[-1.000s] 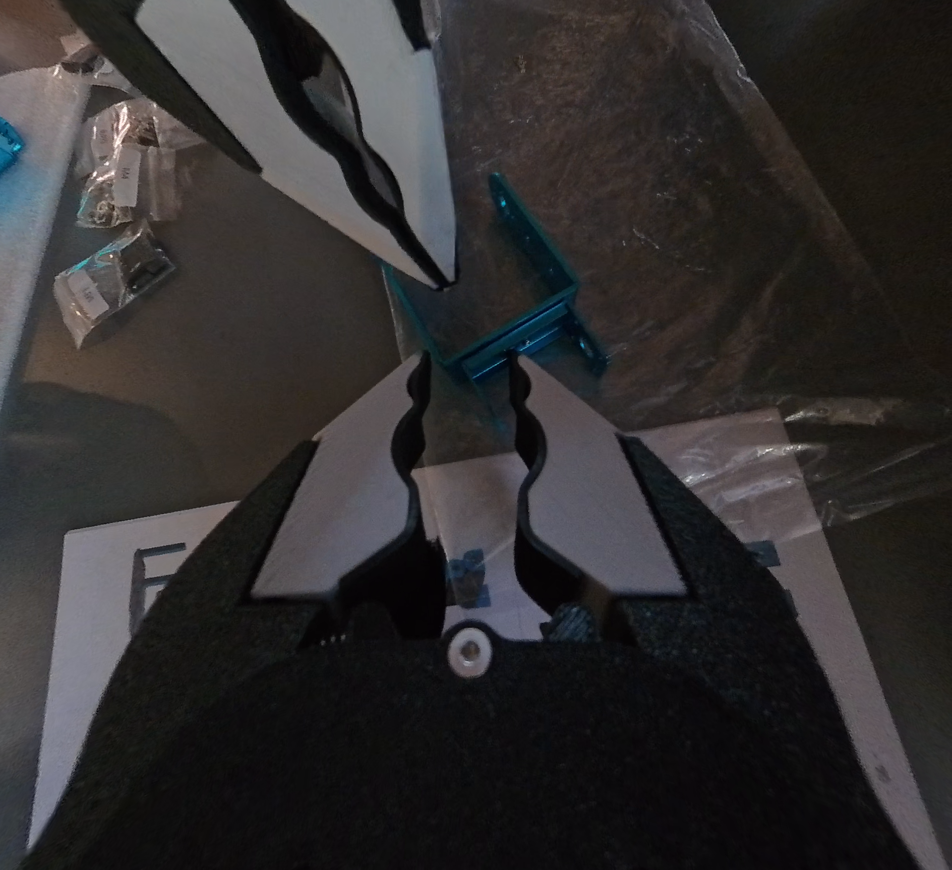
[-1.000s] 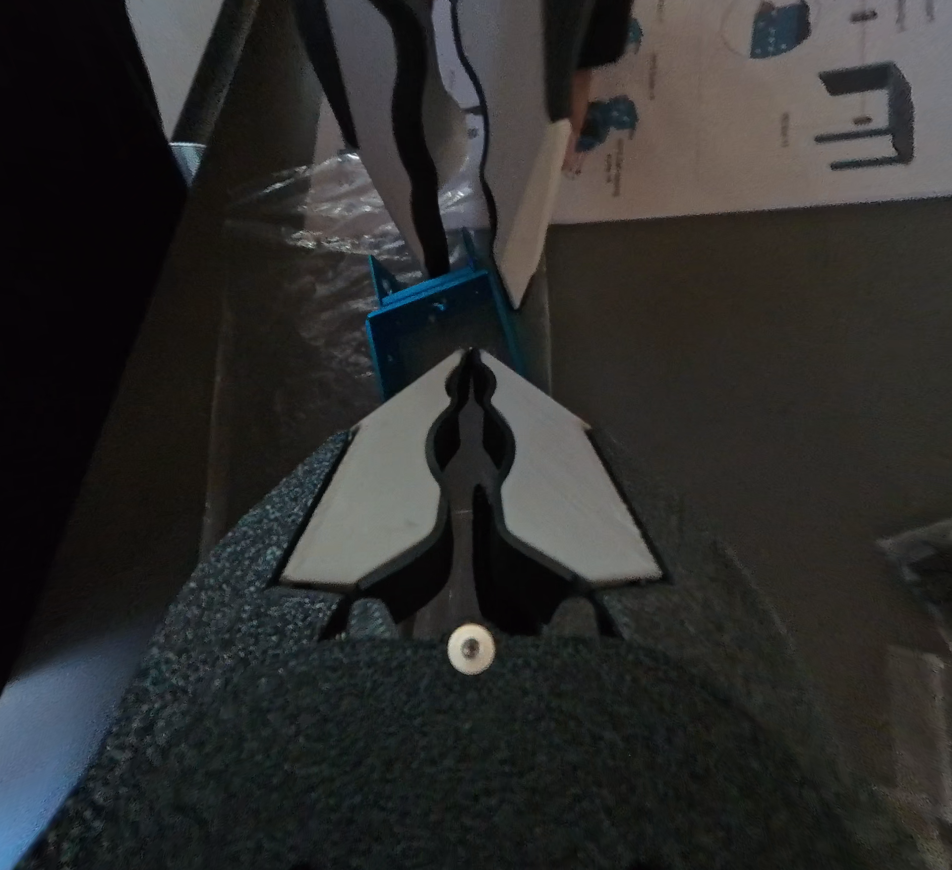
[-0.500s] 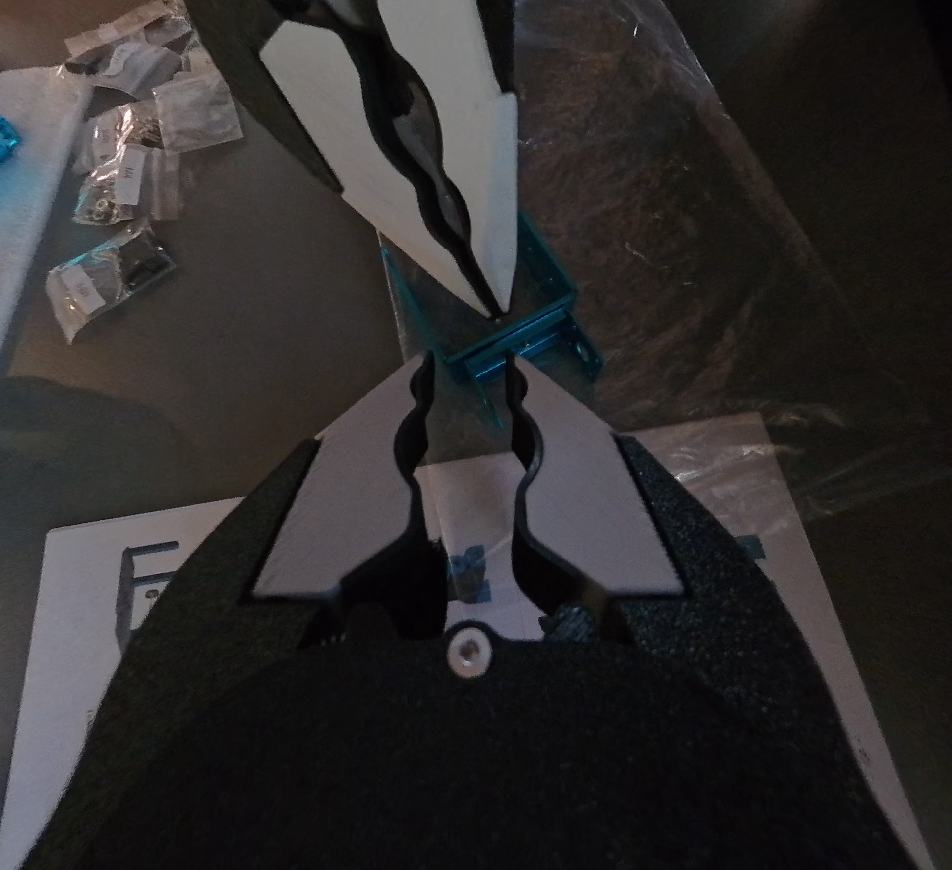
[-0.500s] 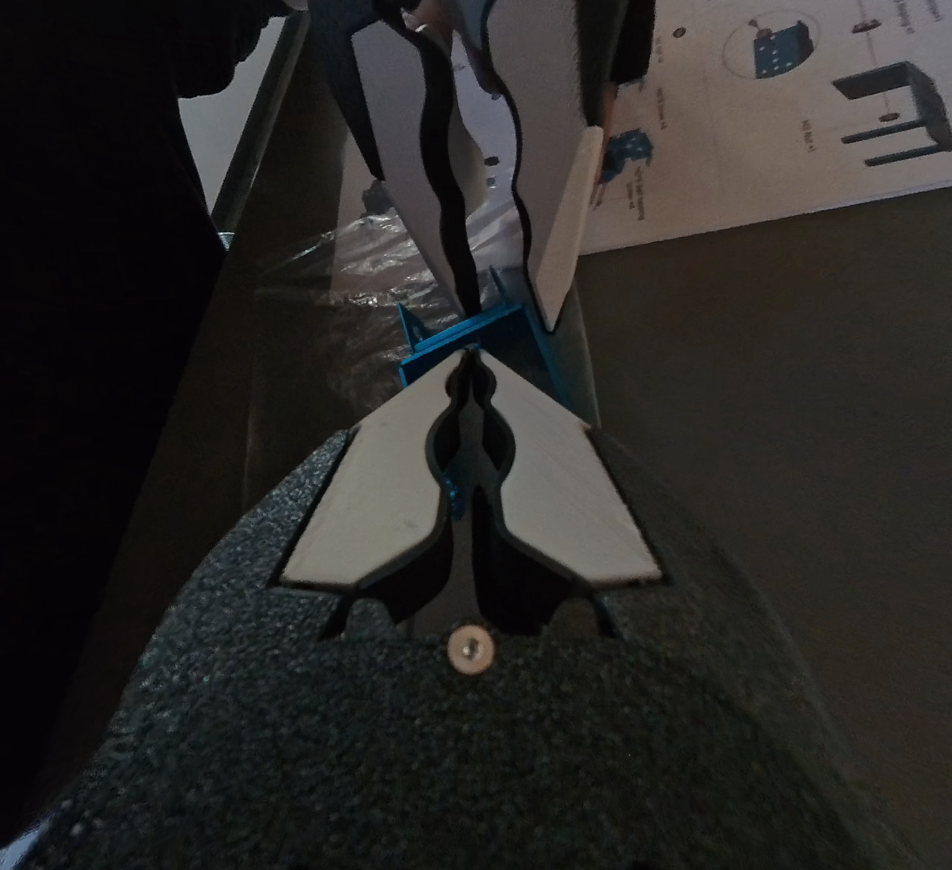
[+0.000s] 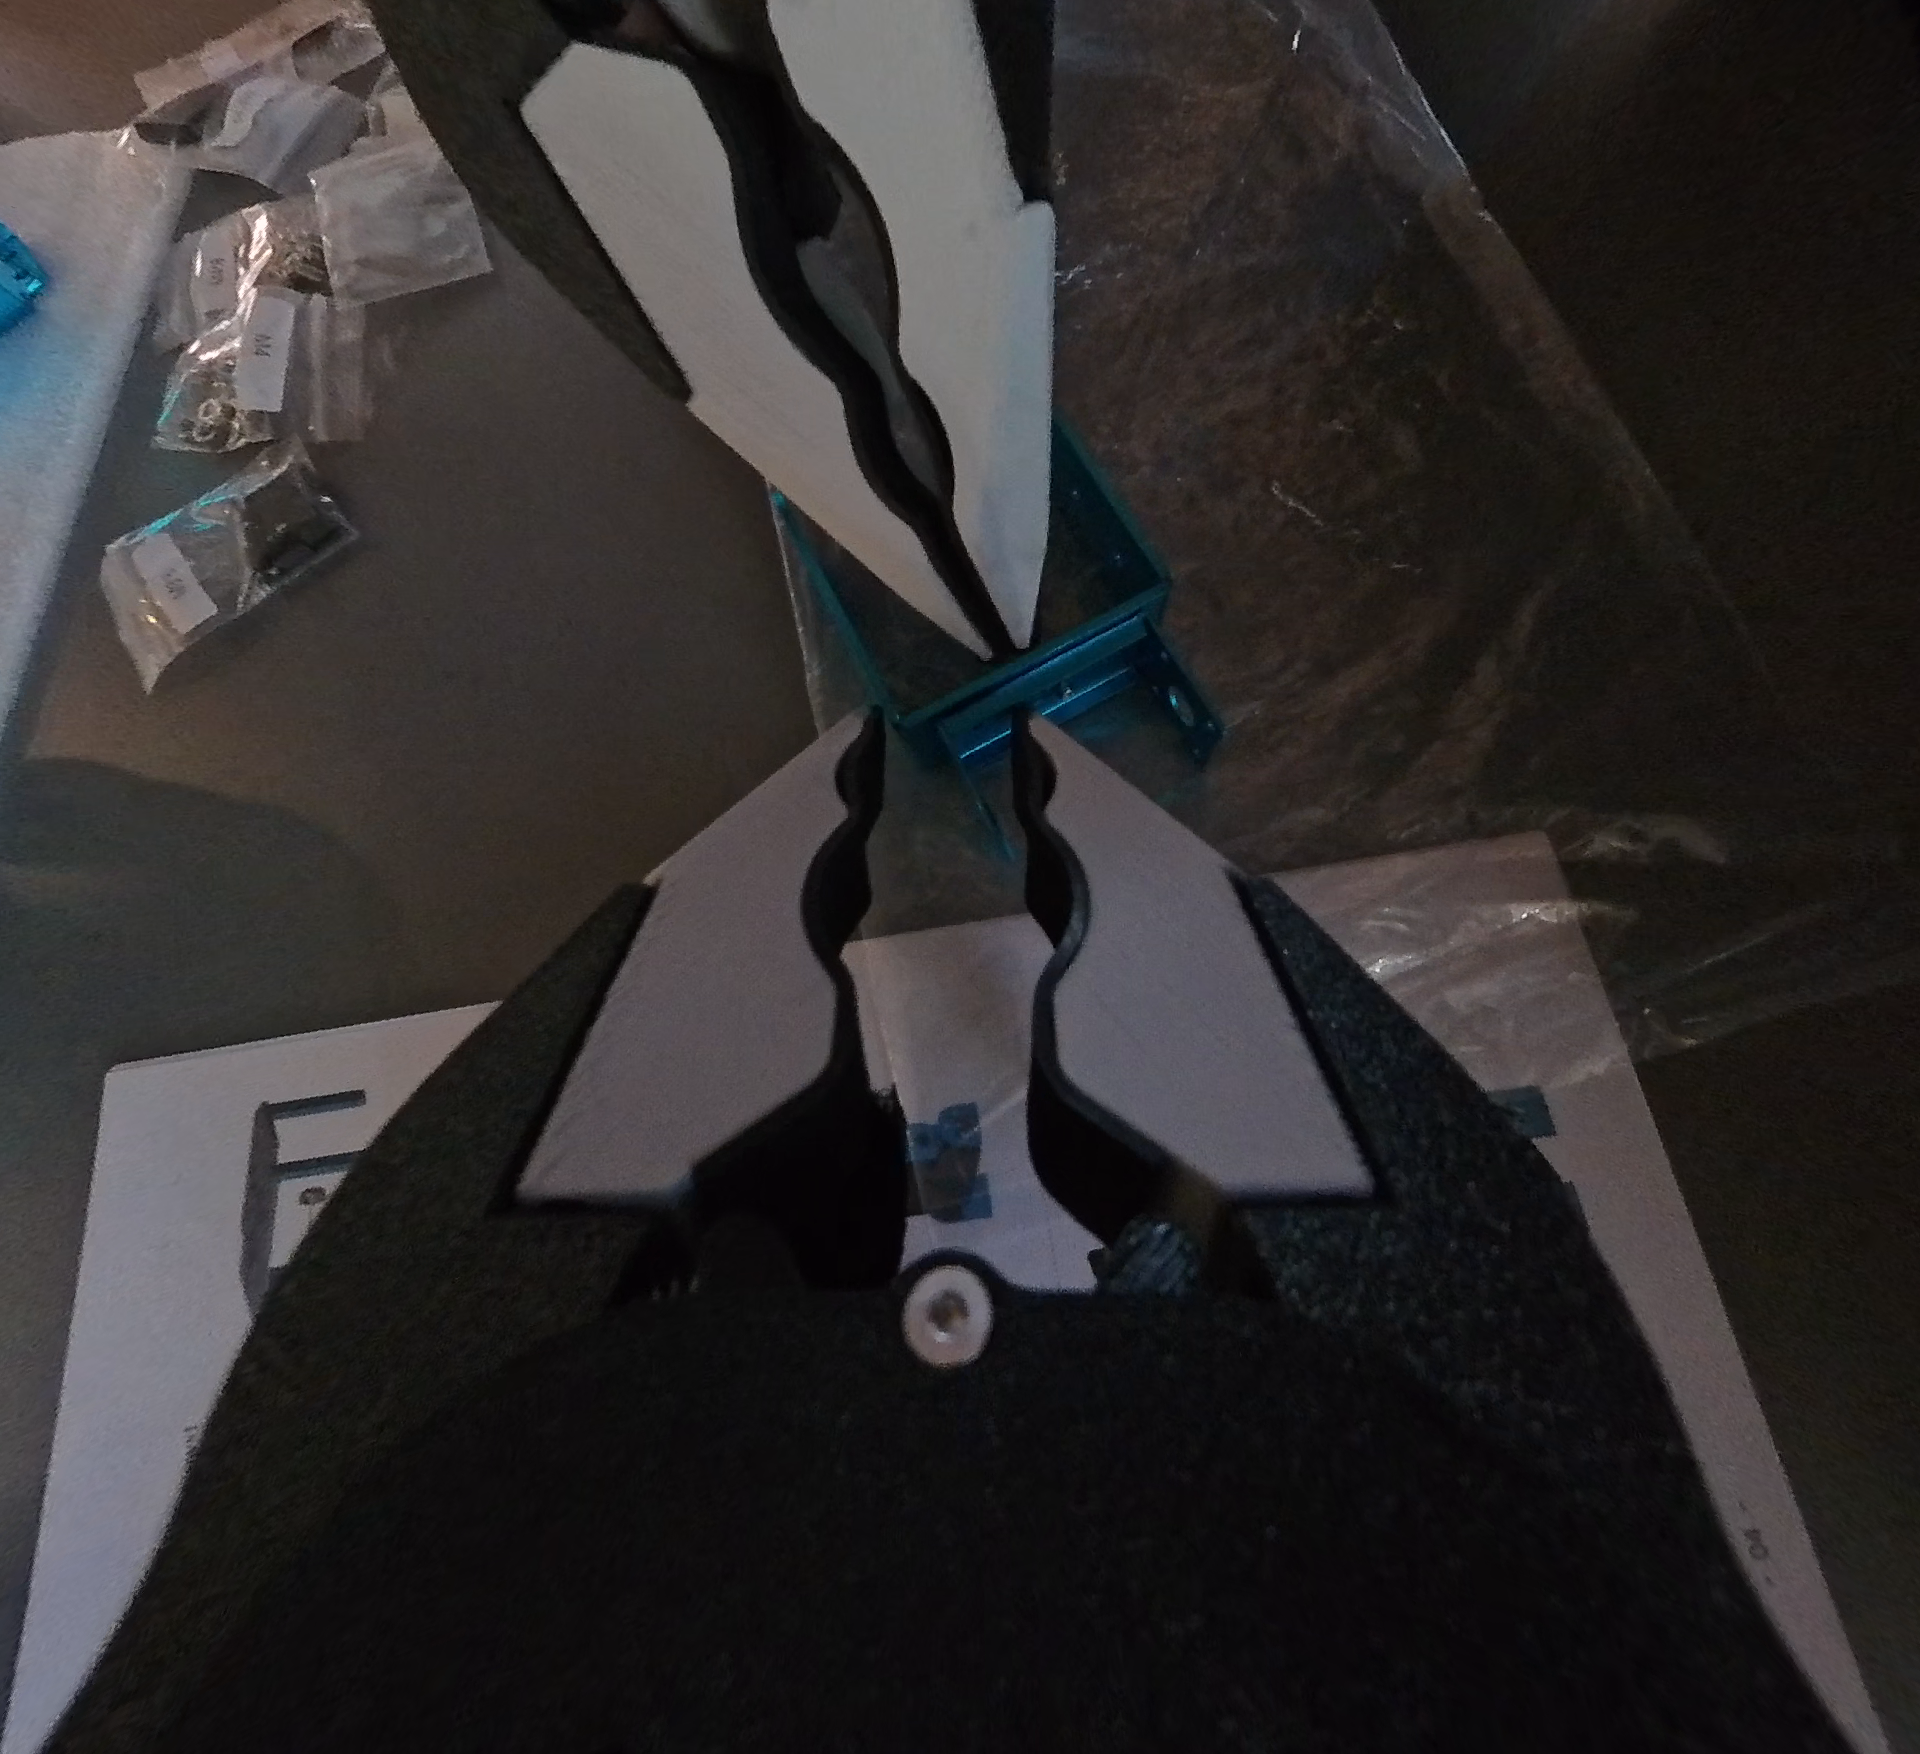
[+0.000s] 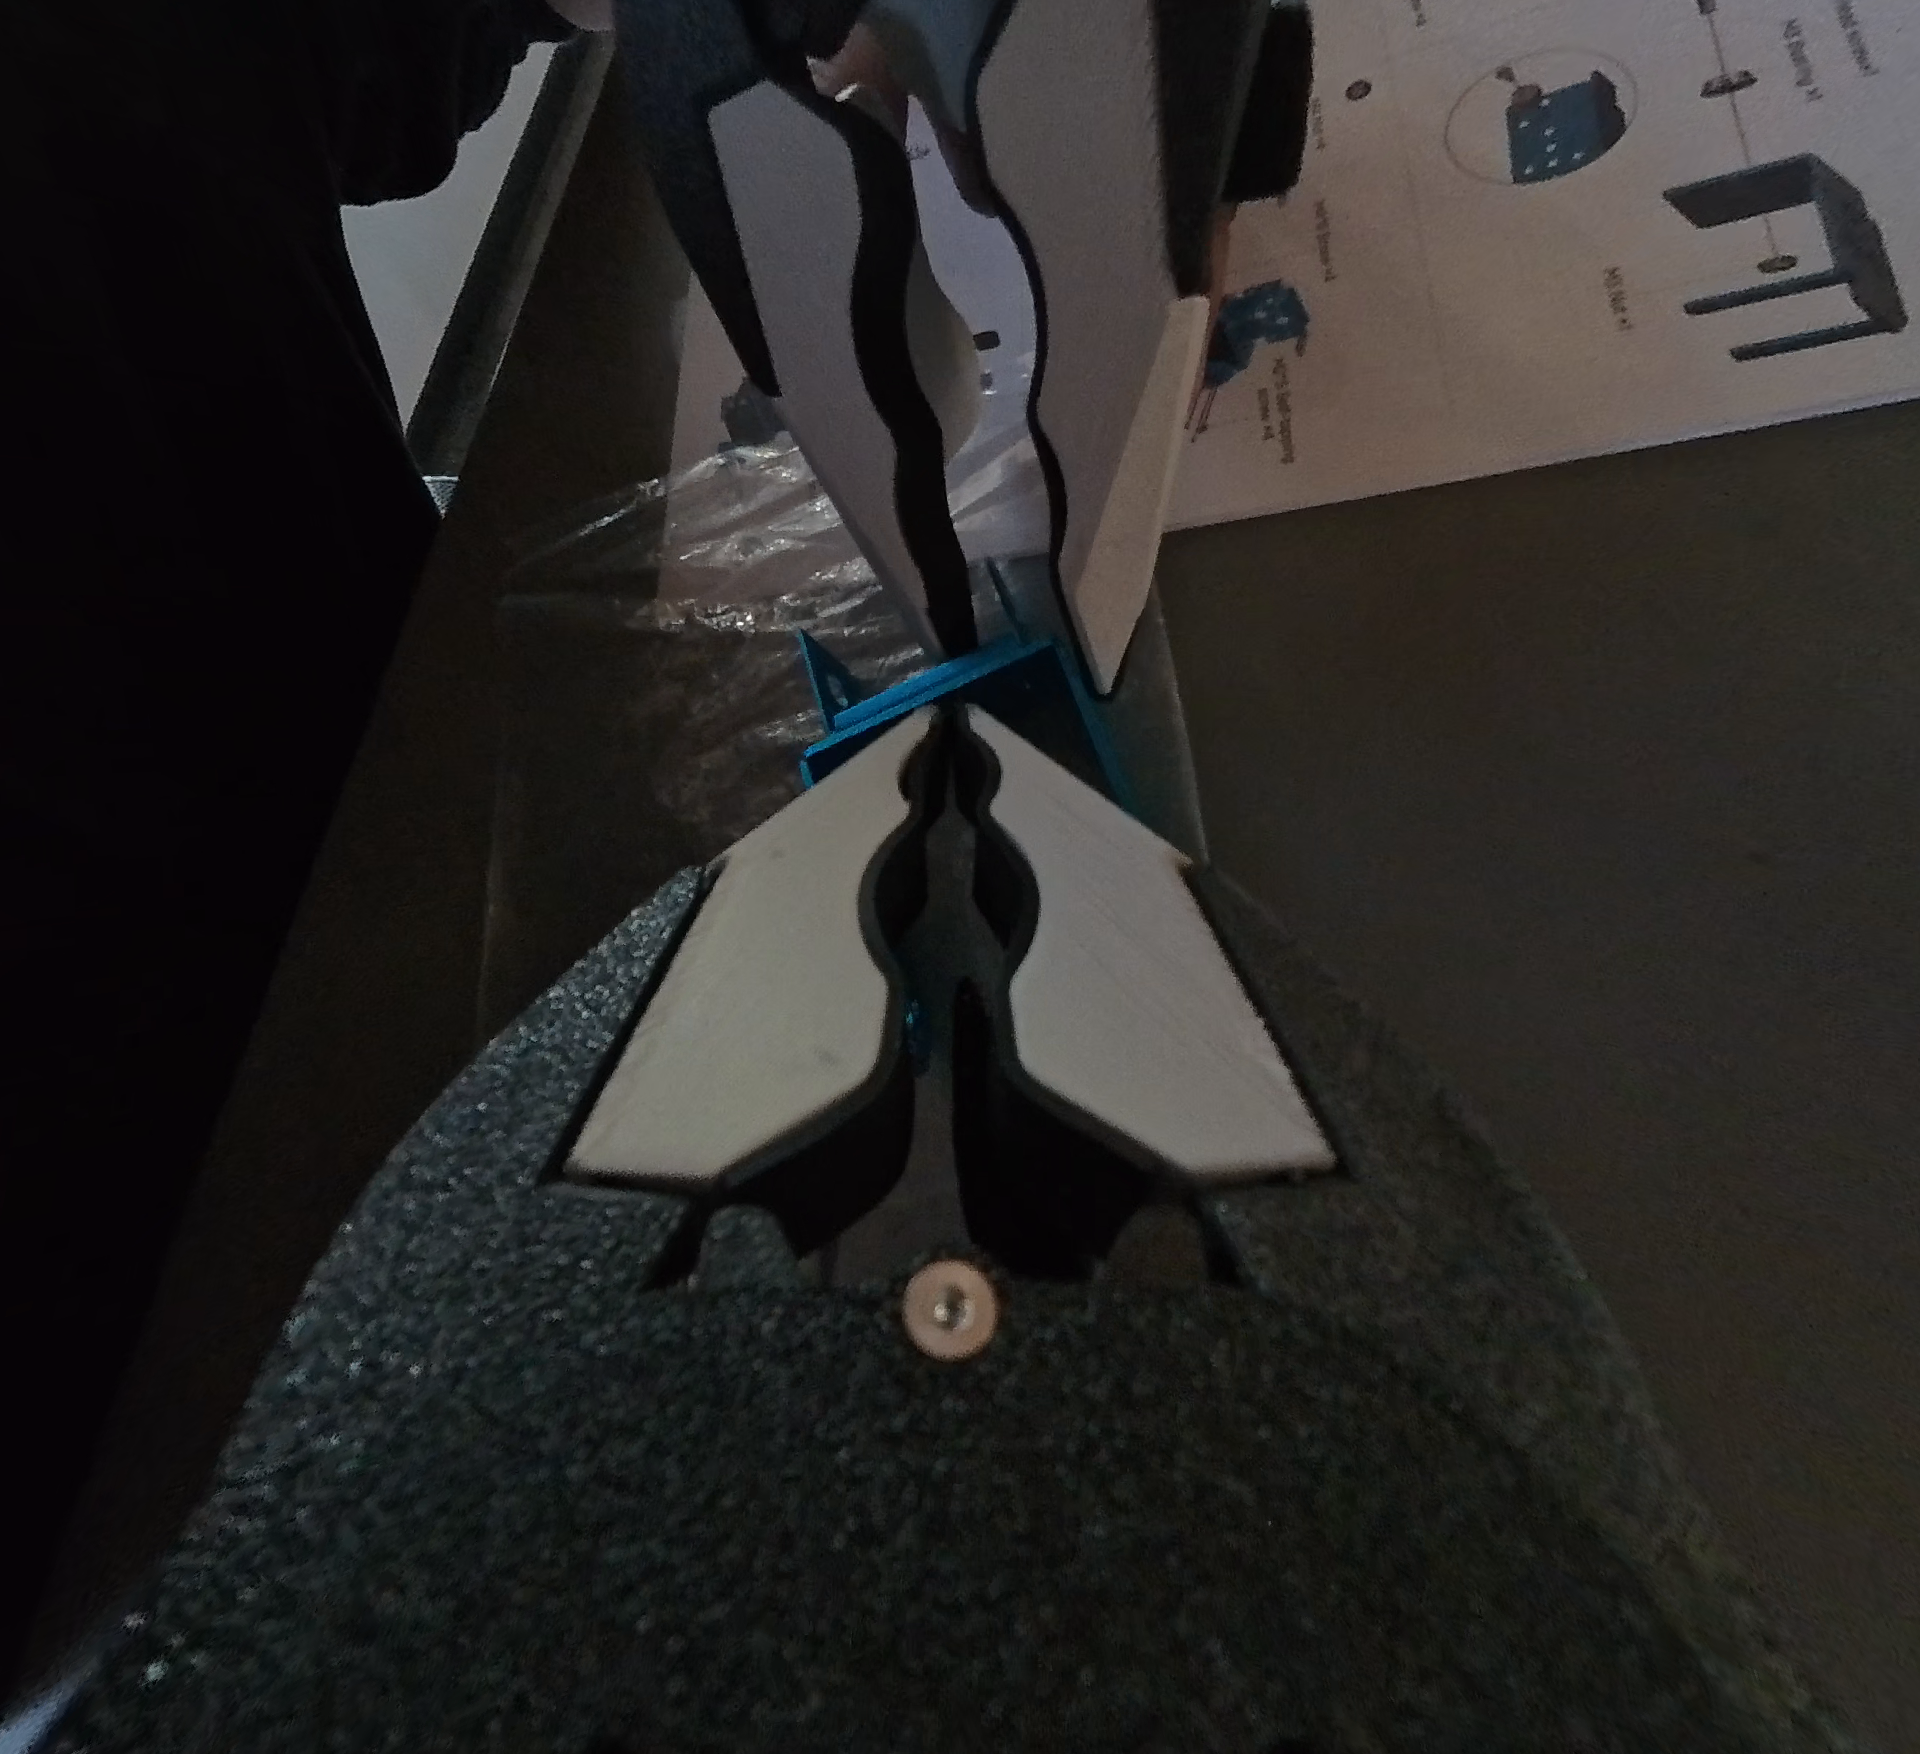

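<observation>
A blue metal U-shaped bracket (image 5: 1101, 655) stands on a clear plastic bag on the dark table. My left gripper (image 5: 954, 722) has its jaws set around the bracket's near end, about as far apart as that part is wide, and appears to hold it. My right gripper (image 6: 956, 715) is shut, with its tips at the bracket's (image 6: 904, 712) crosspiece. In the left wrist view the right gripper (image 5: 1003, 646) comes down from above onto that crosspiece. In the right wrist view the left gripper (image 6: 1023, 660) straddles the bracket's far corner.
A white instruction sheet (image 5: 187, 1289) lies under the left gripper and also shows in the right wrist view (image 6: 1558, 146). The clear plastic bag (image 5: 1351, 333) spreads to the right. Several small bags of hardware (image 5: 239, 416) lie at the left. A person's dark clothing (image 6: 208, 354) fills the left side.
My right gripper, still shut, has moved right and down until its tips reach the bracket's crosspiece. The left gripper and the bracket have barely moved.
</observation>
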Demonstrator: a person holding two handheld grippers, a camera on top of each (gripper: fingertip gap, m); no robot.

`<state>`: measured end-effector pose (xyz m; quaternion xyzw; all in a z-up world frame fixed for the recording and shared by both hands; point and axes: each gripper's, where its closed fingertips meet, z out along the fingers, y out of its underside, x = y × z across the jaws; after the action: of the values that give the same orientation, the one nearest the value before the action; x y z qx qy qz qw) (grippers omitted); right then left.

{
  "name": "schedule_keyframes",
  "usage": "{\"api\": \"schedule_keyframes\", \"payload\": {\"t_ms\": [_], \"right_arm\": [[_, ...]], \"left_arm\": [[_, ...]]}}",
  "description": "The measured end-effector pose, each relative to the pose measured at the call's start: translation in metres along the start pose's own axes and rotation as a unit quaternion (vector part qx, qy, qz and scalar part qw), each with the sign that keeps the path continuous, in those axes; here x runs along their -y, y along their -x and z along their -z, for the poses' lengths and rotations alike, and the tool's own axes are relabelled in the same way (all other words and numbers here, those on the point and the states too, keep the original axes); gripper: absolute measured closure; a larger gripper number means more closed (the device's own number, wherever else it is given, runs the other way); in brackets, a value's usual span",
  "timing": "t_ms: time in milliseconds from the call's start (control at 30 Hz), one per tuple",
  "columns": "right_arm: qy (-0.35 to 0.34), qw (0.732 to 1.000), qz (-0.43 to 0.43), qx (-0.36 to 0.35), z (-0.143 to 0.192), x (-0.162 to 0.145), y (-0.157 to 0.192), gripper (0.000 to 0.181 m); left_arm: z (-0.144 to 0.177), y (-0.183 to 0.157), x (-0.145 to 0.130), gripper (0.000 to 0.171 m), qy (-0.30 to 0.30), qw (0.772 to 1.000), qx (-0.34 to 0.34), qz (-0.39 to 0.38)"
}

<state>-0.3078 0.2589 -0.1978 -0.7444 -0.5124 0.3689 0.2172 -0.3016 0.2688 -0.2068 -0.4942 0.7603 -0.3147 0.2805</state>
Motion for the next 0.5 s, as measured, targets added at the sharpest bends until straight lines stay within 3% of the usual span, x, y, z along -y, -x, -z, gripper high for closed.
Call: {"api": "schedule_keyframes", "payload": {"t_ms": [200,300,367,500], "right_arm": [[0.019,1.000,0.016,0.009,0.008,-0.003,0.002,0.180],[0.070,0.994,0.068,-0.045,0.011,-0.015,-0.016,0.181],[0.068,0.993,0.086,-0.053,0.010,-0.014,-0.017,0.180],[0.069,0.994,0.084,-0.028,0.001,-0.015,-0.008,0.169]], "left_arm": [[0.000,-0.001,0.000,0.149,0.001,1.000,0.002,-0.006],[0.000,-0.002,0.000,0.150,0.001,1.000,-0.001,-0.006],[0.000,-0.003,0.000,0.150,0.002,1.000,-0.003,-0.006],[0.000,-0.004,0.000,0.150,0.004,1.000,-0.005,-0.007]]}}
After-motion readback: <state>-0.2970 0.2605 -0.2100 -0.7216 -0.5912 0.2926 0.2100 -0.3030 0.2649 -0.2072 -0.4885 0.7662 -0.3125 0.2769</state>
